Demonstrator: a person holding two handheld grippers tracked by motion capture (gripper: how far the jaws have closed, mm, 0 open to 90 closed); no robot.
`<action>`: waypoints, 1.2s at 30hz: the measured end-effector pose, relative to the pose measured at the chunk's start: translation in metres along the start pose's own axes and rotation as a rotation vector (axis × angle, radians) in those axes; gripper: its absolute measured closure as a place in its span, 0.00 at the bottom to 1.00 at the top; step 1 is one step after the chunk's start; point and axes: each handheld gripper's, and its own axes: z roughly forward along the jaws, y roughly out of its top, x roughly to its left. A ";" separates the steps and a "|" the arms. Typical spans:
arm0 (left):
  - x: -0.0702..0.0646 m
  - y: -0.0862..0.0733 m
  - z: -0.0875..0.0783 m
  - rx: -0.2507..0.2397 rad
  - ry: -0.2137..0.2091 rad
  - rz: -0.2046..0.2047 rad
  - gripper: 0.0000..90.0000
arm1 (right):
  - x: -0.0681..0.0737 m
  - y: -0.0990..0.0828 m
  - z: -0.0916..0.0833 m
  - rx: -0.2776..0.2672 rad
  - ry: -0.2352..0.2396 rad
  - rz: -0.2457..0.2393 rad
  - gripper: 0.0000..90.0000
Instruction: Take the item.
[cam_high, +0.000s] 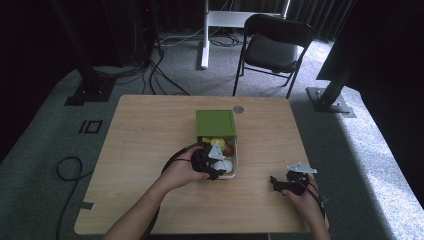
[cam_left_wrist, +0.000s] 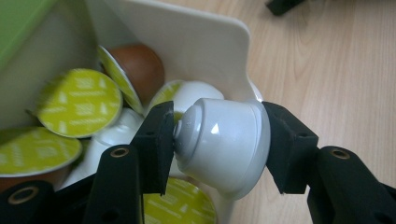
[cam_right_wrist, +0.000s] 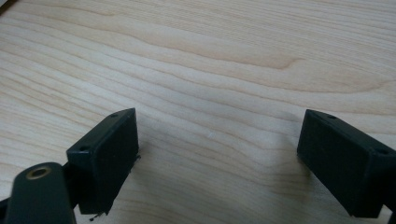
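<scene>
Left gripper (cam_left_wrist: 219, 140) has its jaws clamped on a white capsule (cam_left_wrist: 224, 144) over the box (cam_left_wrist: 205, 42); right gripper (cam_right_wrist: 217, 158) sits wide open above the table (cam_right_wrist: 224, 60).

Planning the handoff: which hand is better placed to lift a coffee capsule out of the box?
Left. Its tongs are already shut on a white coffee capsule at the rim of the cream box. The right tongs stand open above bare table, apart from the box.
</scene>
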 end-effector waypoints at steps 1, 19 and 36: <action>0.000 0.001 -0.002 -0.005 0.005 -0.001 0.54 | 0.000 0.000 0.000 0.001 0.000 0.001 0.14; 0.010 -0.006 -0.068 -0.254 0.176 -0.127 0.55 | 0.000 0.000 0.000 0.002 0.001 0.002 0.14; 0.042 -0.075 -0.095 -0.399 0.439 -0.412 0.55 | 0.000 0.000 0.000 0.001 0.000 0.001 0.14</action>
